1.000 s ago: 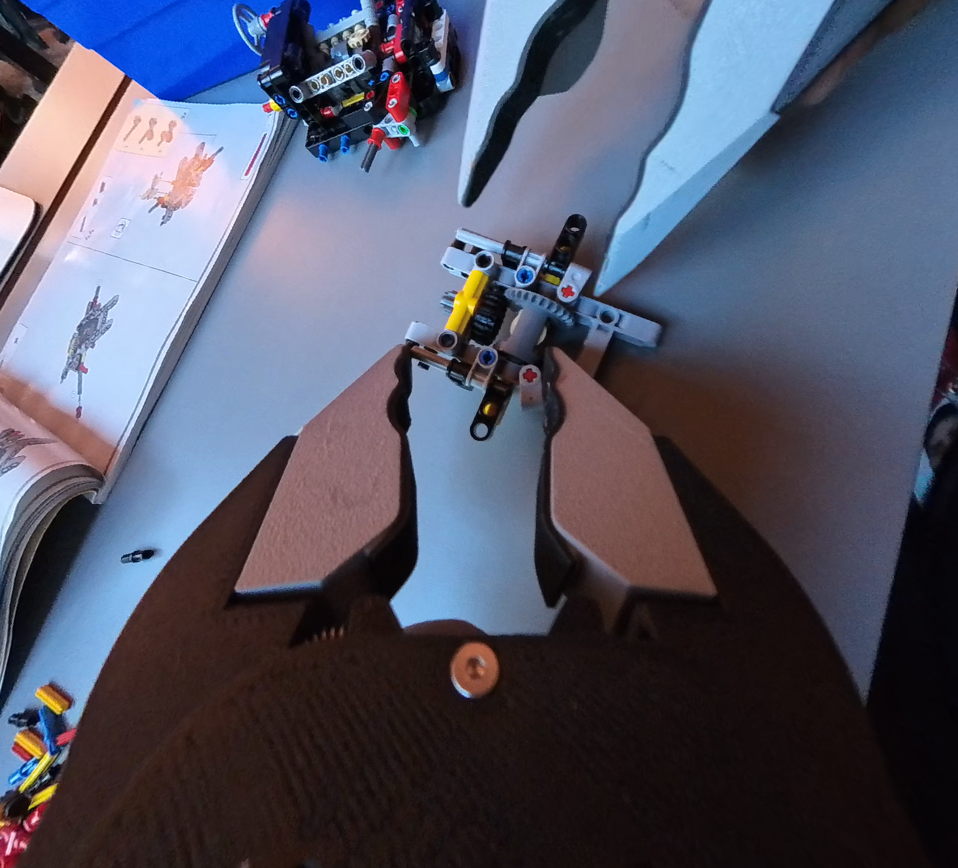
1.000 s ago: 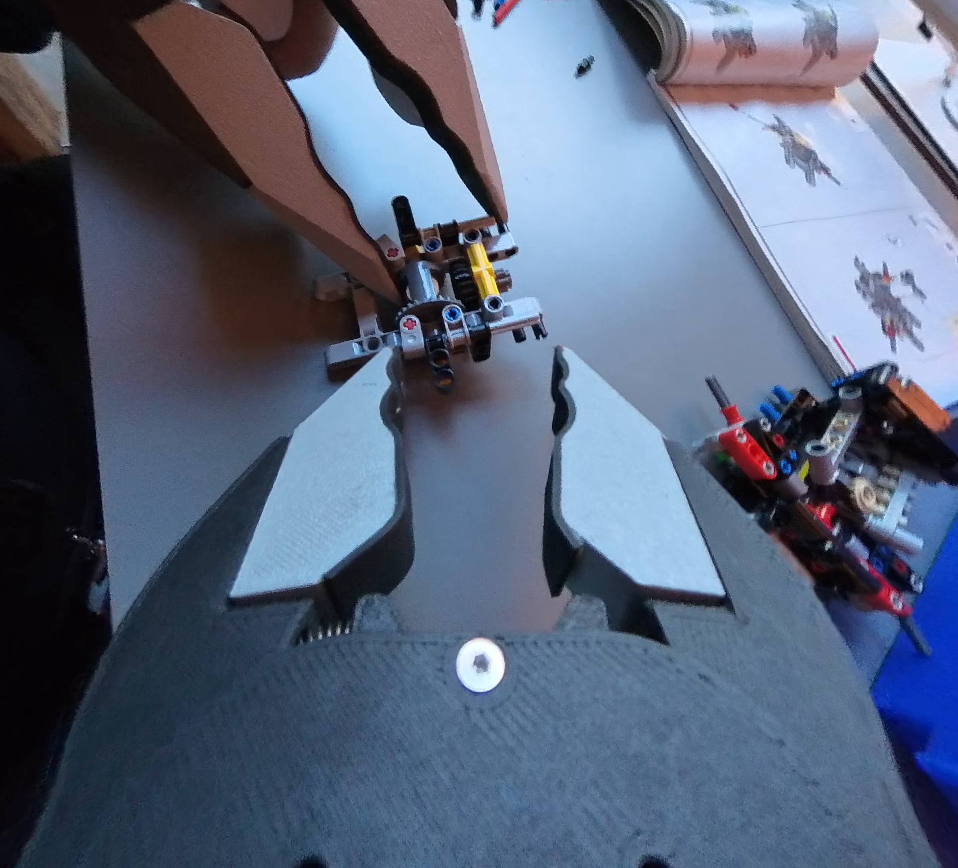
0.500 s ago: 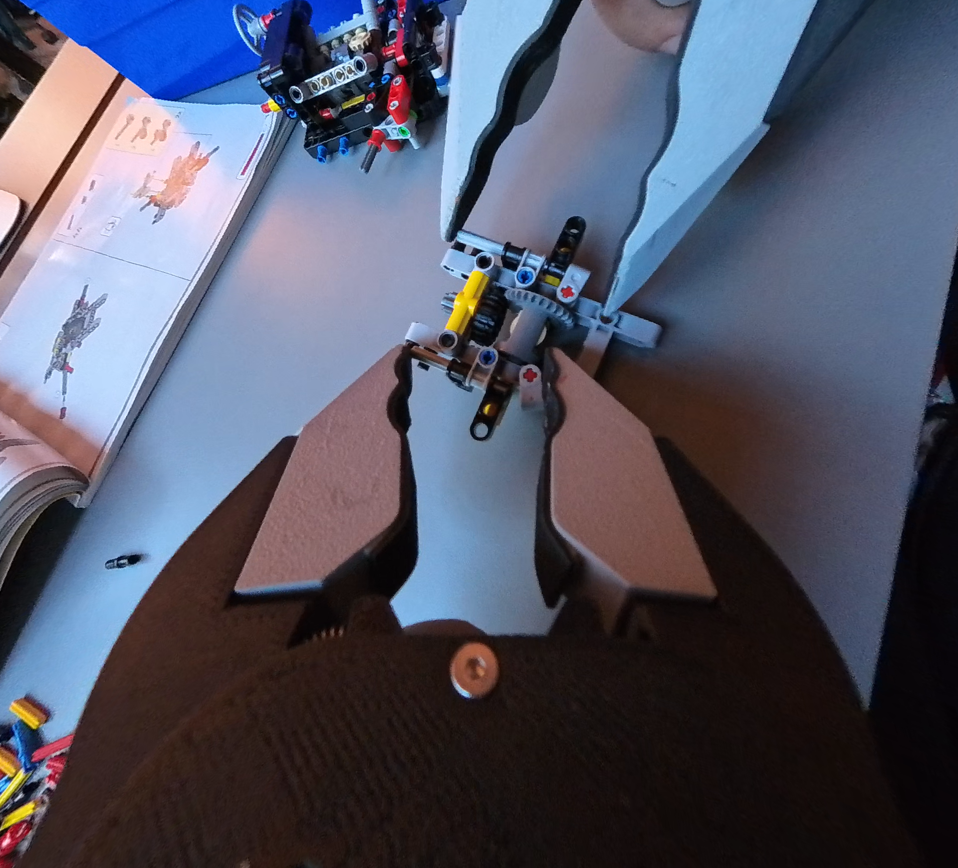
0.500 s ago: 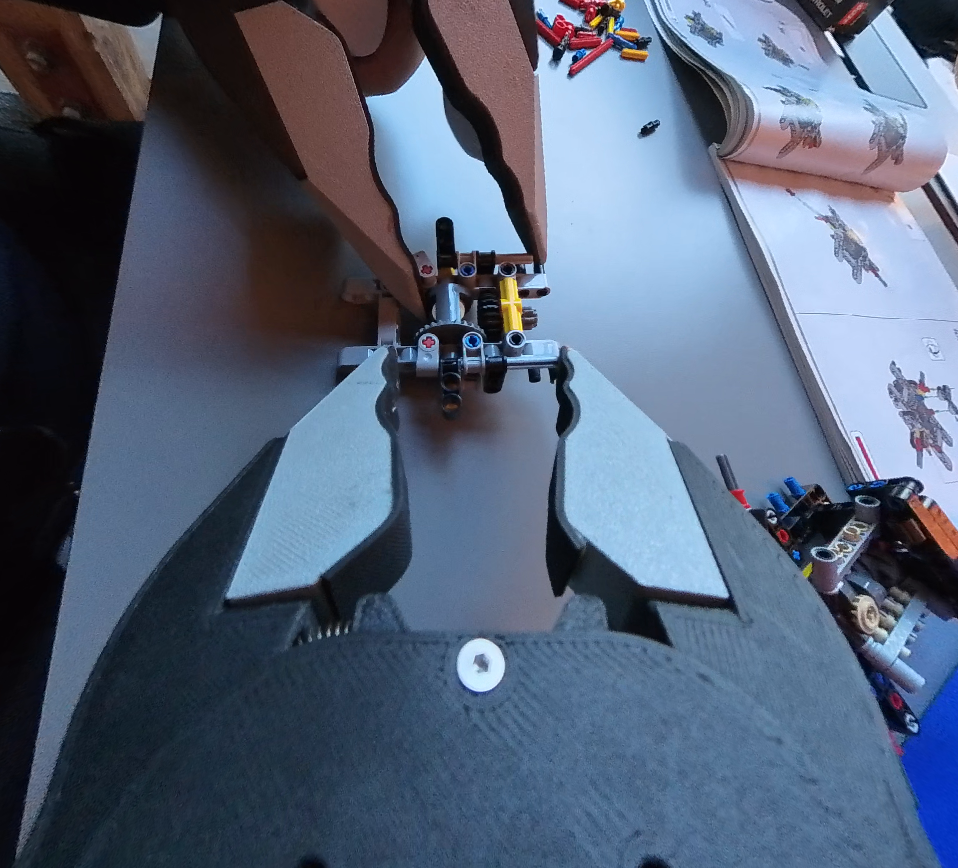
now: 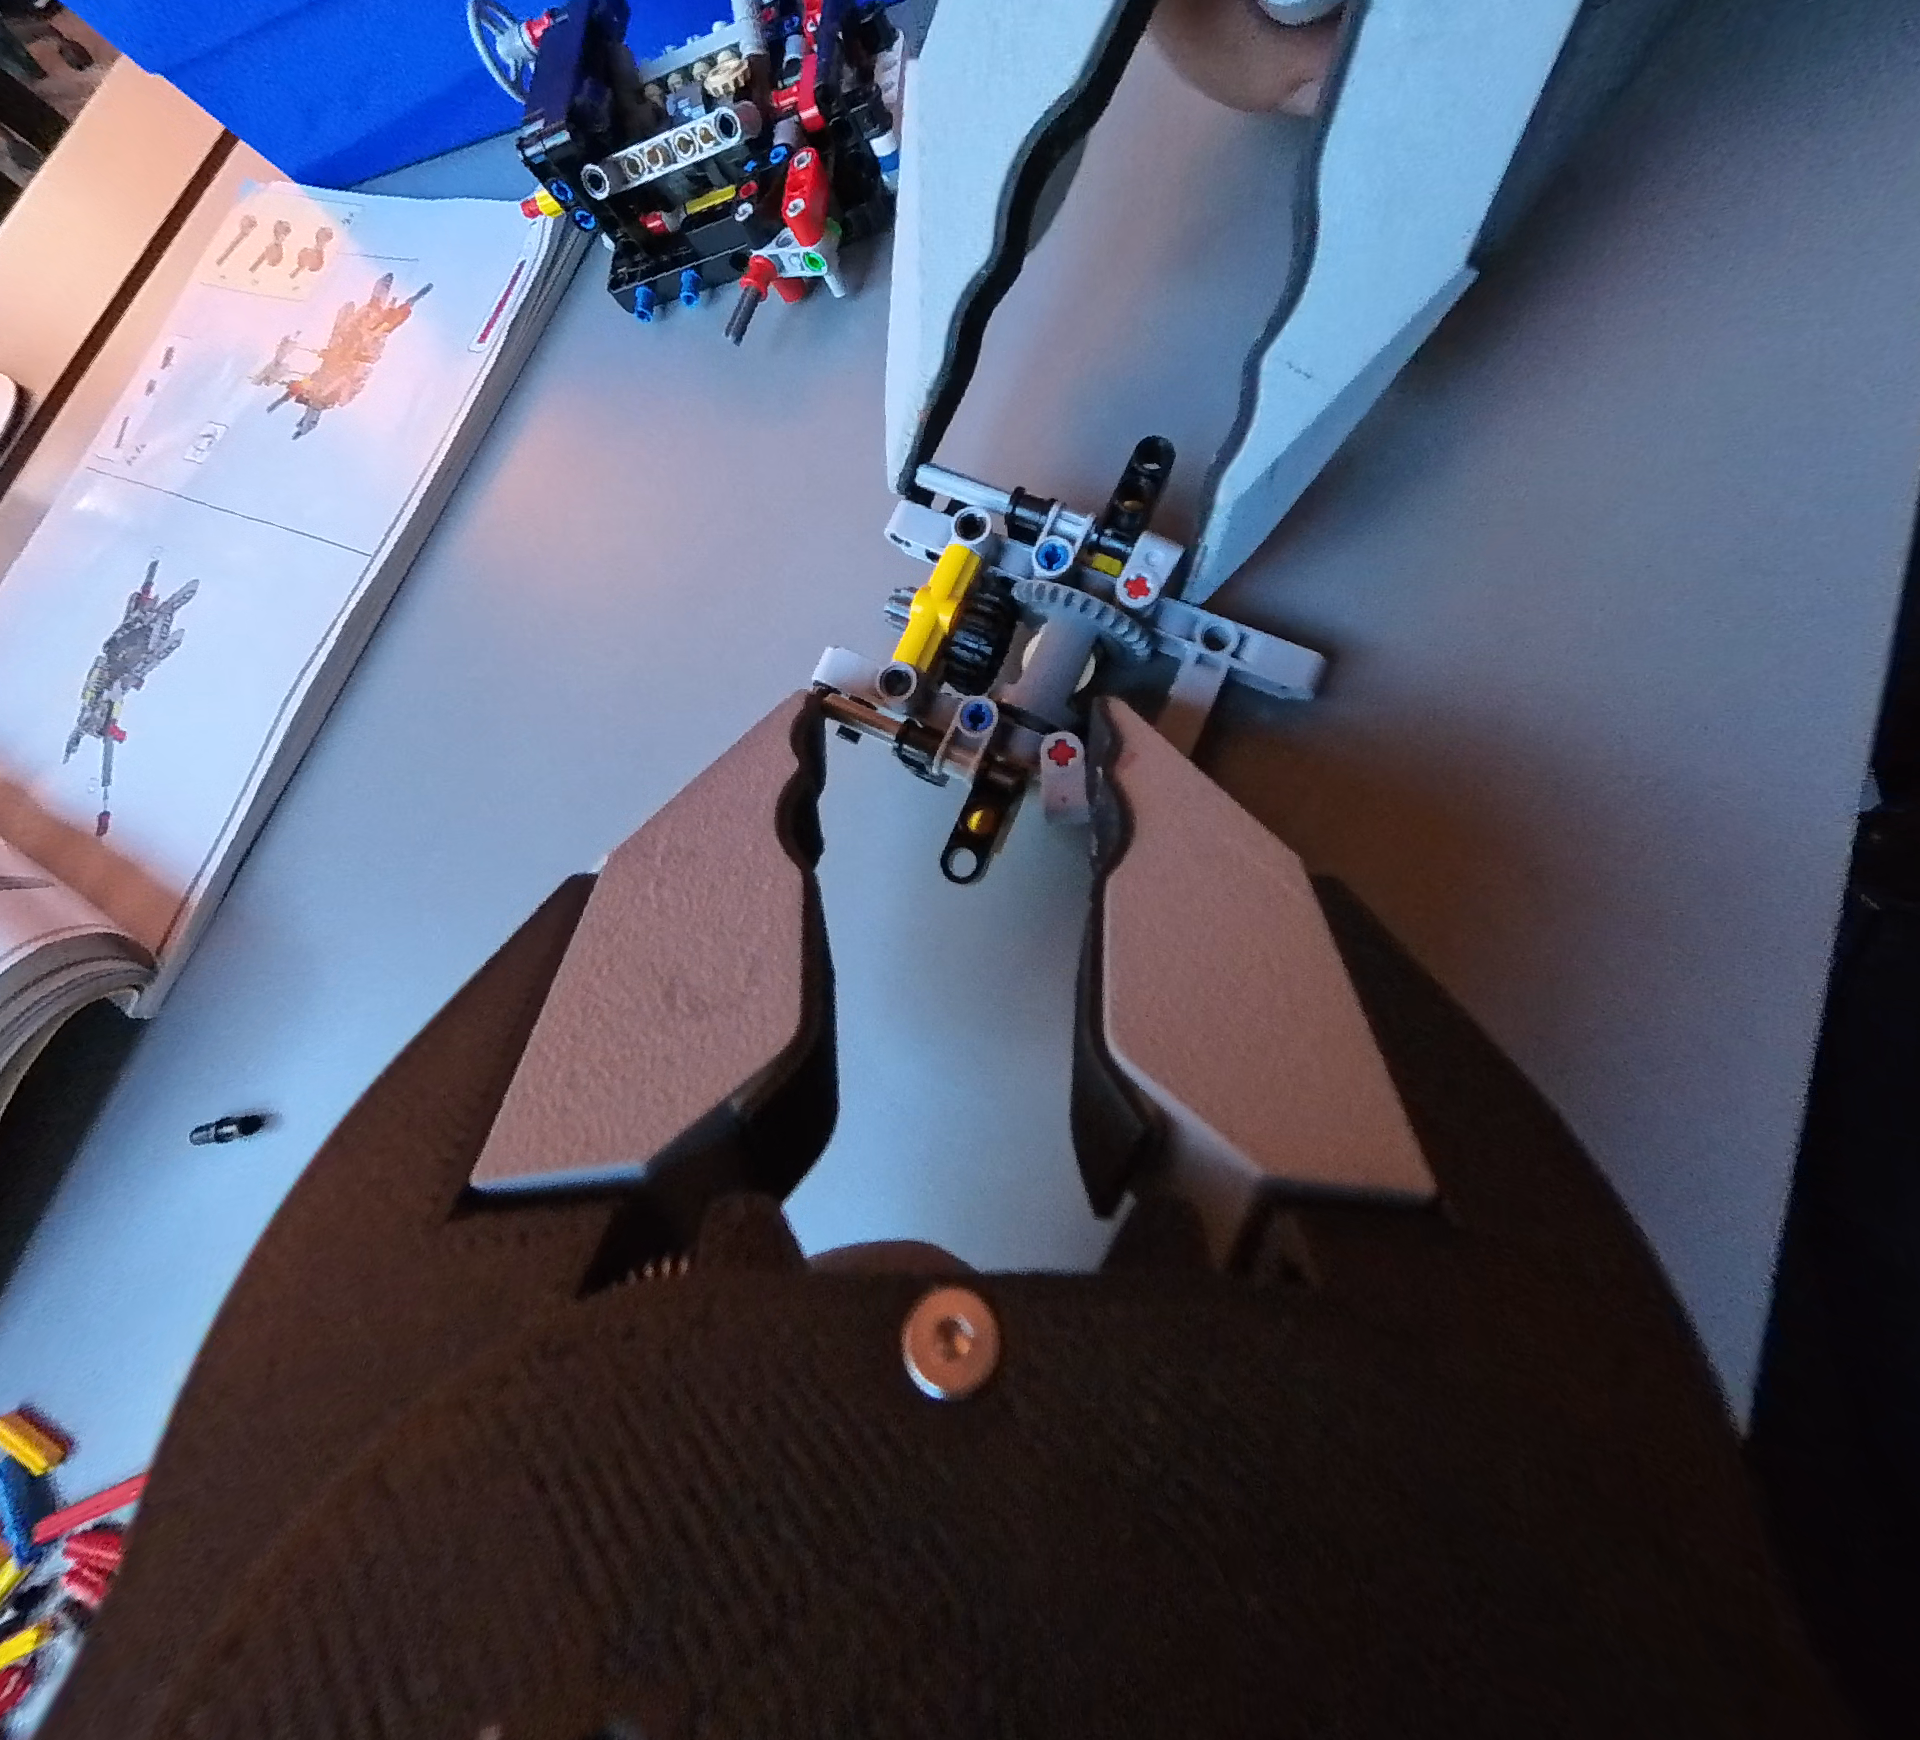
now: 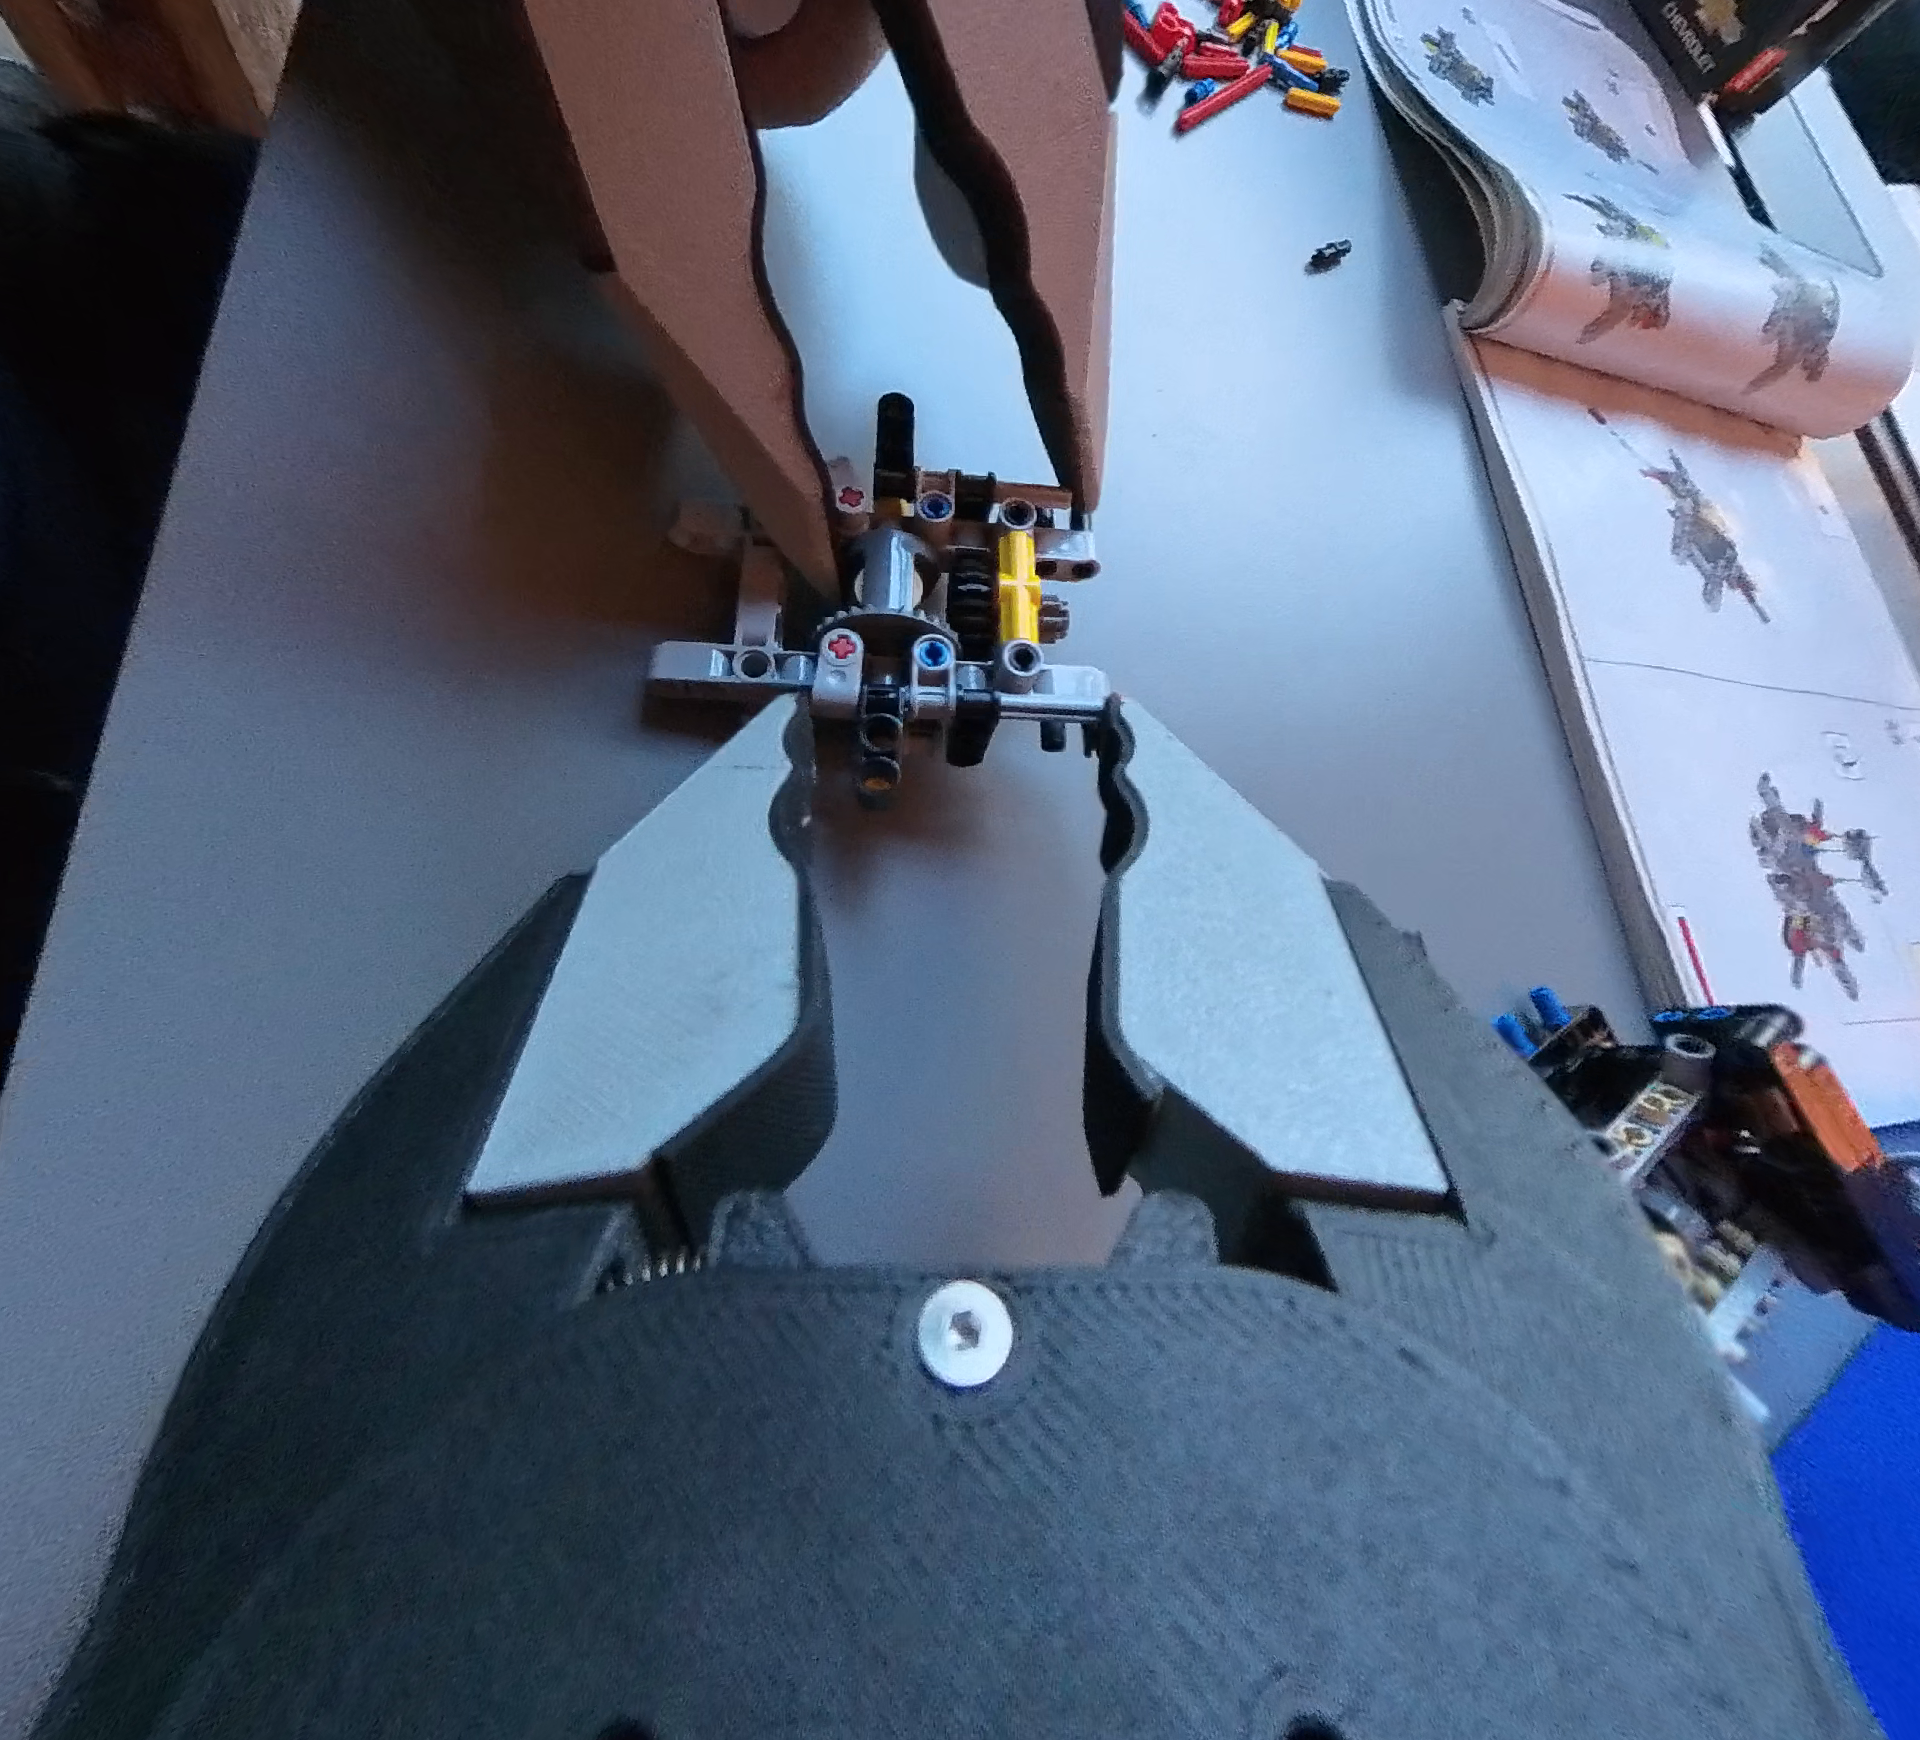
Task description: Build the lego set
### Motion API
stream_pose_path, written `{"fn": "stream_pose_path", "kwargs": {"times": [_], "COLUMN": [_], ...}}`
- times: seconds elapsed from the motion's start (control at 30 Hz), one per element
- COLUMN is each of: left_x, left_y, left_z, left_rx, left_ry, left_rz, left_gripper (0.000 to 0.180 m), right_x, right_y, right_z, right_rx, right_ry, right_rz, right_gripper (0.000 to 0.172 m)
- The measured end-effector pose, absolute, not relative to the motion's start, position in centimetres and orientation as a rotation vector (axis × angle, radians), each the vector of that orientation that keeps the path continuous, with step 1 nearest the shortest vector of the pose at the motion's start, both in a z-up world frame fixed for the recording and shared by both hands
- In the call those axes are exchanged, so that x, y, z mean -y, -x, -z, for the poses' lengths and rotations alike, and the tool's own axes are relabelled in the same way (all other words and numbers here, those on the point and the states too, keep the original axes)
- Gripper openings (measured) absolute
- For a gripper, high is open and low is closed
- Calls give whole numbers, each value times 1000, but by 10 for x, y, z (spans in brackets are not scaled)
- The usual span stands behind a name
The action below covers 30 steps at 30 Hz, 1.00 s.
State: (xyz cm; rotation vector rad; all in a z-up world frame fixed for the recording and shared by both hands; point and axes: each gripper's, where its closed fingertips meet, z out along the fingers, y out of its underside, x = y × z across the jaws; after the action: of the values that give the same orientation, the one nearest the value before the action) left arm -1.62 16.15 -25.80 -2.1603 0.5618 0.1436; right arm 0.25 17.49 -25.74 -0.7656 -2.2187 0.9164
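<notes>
Grey plastic gear assembly (image 5: 1023,641) with yellow connector sits on the grey surface (image 5: 644,568), pinched at opposite ends: left claw (image 5: 961,734) and right claw (image 6: 951,724) both clamp its axle ends. Light, rigid, likely snap-apart; beams look safest. Open instruction booklet (image 5: 260,464) lies beside.

The right gripper (image 6: 951,719), well back from the small gear assembly (image 6: 914,610) a second ago, is now up against its near side, its fingertips narrowed onto the ends of the assembly's grey axle, opposite the left gripper (image 5: 961,734) at the far side.
</notes>
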Motion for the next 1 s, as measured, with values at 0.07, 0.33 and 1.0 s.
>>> {"fn": "stream_pose_path", "kwargs": {"times": [0.07,0.33,1.0], "left_x": [-162,-163,-165], "left_y": [16,18,22], "left_z": [258,258,259], "left_rx": [-564,-559,-515], "left_ry": [2161,2159,2175], "left_rz": [-150,-148,-135], "left_gripper": [49,49,48], "right_x": [-175,-176,-177], "right_y": [-2,0,5], "right_z": [257,258,256], "right_rx": [2218,2249,2243], "right_ry": [760,761,737], "right_rz": [-919,-956,-968], "right_gripper": [52,54,52]}}
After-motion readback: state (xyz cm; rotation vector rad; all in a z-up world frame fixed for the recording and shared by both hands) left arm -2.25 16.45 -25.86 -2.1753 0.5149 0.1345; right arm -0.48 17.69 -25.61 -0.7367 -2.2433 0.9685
